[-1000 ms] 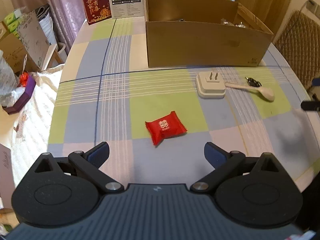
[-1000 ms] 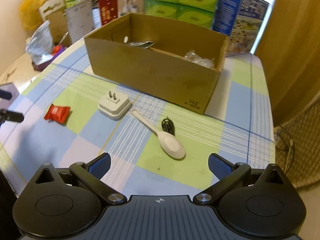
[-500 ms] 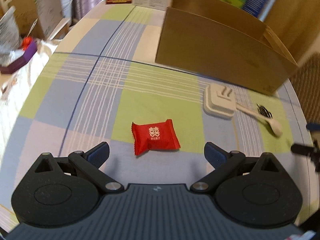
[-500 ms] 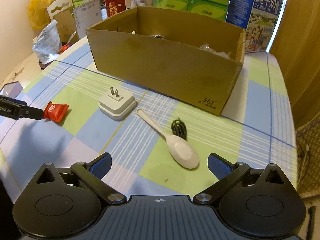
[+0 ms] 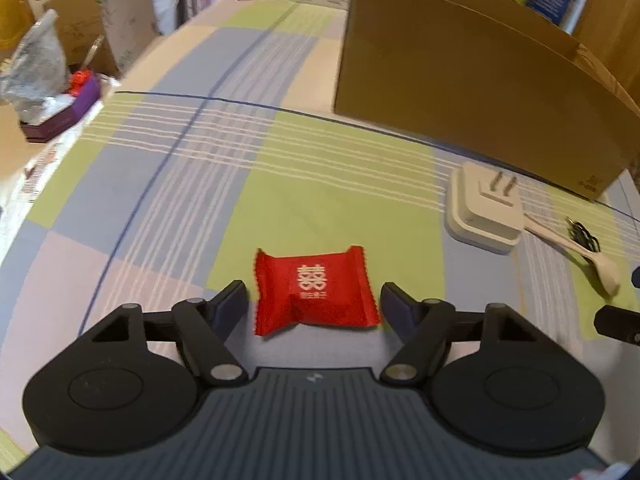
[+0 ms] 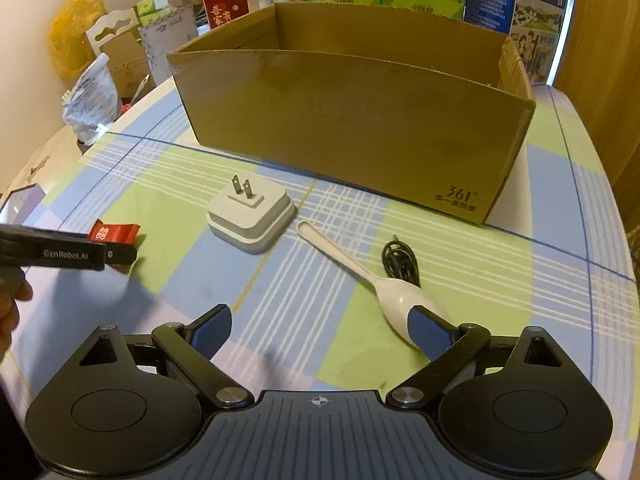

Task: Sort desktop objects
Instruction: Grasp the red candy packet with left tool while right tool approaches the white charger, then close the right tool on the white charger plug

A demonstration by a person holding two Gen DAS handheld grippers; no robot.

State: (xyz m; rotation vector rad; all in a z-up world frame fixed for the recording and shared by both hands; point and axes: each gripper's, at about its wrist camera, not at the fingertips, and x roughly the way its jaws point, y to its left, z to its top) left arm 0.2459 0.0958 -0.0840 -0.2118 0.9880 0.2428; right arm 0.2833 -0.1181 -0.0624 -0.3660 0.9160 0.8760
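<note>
The left claw (image 5: 314, 300) is spread wide and holds nothing; the red candy (image 5: 314, 290) lies flat on the desk (image 5: 168, 184) between its two fingers, close to each but not clearly touching either. Ahead and to the right of this claw sits the white plug (image 5: 484, 212), prongs up, with the spoon (image 5: 576, 252) just past it and a small black cable (image 5: 582, 234) beside the spoon. The cardboard box (image 5: 460, 92) stands farther ahead, on the right. The right claw (image 6: 320, 332) is also wide open and empty; the spoon's bowl lies just by its right finger (image 6: 430, 334), handle pointing ahead and left toward the plug. The coiled cable lies just right of the spoon handle. The box stands straight ahead of the right claw, beyond these things. Far to its left, the left claw's side bar covers part of the candy.
</note>
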